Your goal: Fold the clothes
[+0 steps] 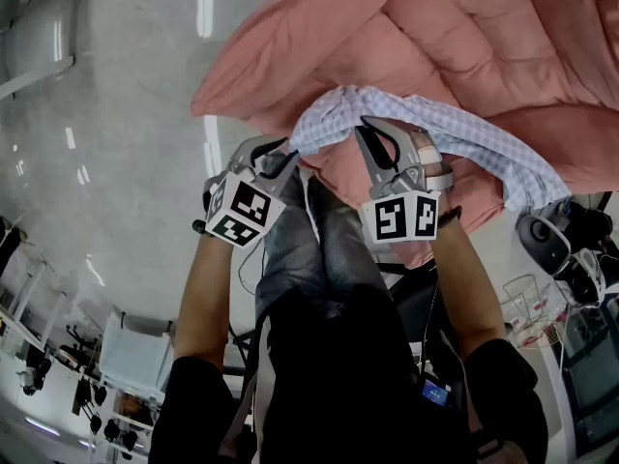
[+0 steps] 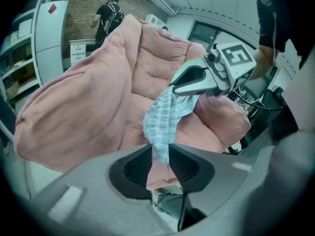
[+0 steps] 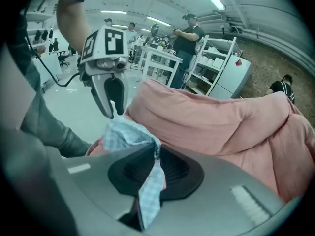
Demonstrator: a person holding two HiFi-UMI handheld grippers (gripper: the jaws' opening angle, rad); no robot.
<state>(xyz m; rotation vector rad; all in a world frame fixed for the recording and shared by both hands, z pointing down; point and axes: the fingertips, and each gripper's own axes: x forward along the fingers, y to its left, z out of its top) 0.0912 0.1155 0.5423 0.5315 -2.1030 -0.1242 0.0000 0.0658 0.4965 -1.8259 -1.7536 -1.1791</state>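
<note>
A light blue checked garment point(image 1: 464, 129) lies across a big pink quilt point(image 1: 484, 37), bunched at its left end. My left gripper point(image 1: 286, 153) holds that bunched end; in the left gripper view a strip of the checked garment point(image 2: 162, 117) runs down between the pads of the left gripper point(image 2: 160, 156), pinched there. My right gripper point(image 1: 372, 129) is a hand's width to the right, shut on a fold of the checked garment point(image 3: 125, 134), which hangs through the jaws of the right gripper point(image 3: 156, 154). Each gripper shows in the other's view: the right gripper point(image 2: 177, 85) and the left gripper point(image 3: 115, 109).
The pink quilt point(image 3: 221, 127) fills the space ahead and to the right. The person's grey trouser legs point(image 1: 309, 249) are directly below the grippers. Dark equipment and cables point(image 1: 566, 240) sit at the right. Shelving point(image 3: 216, 68) and several people stand in the background.
</note>
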